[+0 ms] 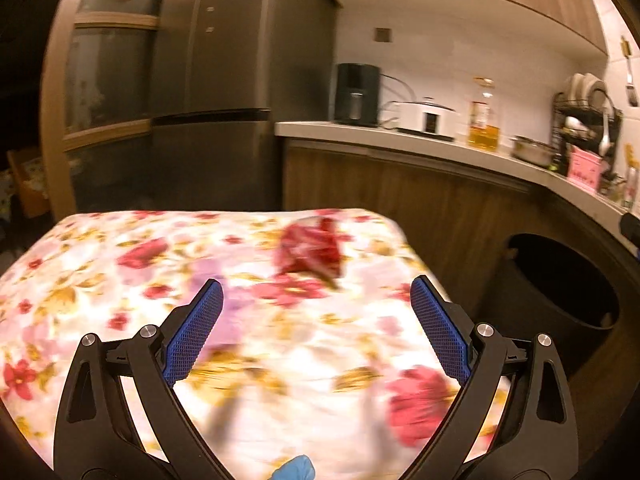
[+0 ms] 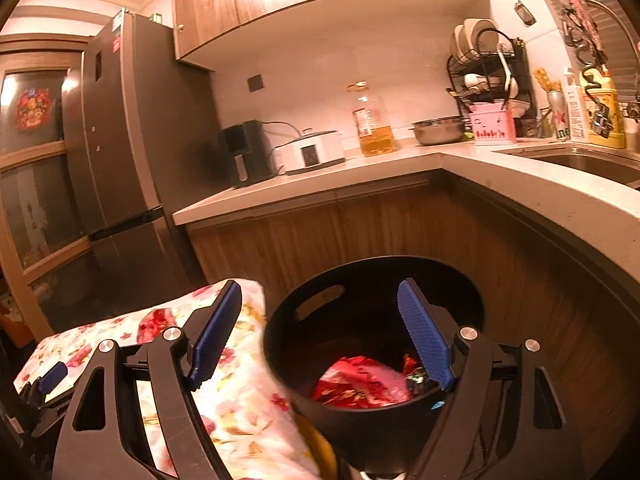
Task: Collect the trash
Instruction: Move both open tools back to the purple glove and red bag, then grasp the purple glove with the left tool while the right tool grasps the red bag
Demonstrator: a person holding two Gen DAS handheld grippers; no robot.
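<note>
Trash: one red wrapper (image 1: 310, 250) lies on the floral-clothed counter (image 1: 120, 280), beyond the left tool (image 1: 316, 300), whose jaws stand wide apart and empty. Right wrist view: right tool (image 2: 320, 300), jaws apart and empty, hangs over one black bin (image 2: 360, 432) beside that counter; red wrappers (image 2: 360, 384) lie inside.

A crumpled red wrapper (image 1: 310, 250) lay on the flowered tablecloth (image 1: 120, 280). Beside the table stood a round black bin (image 2: 320, 360), upright, with red and dark wrappers (image 2: 360, 384) inside.
</note>
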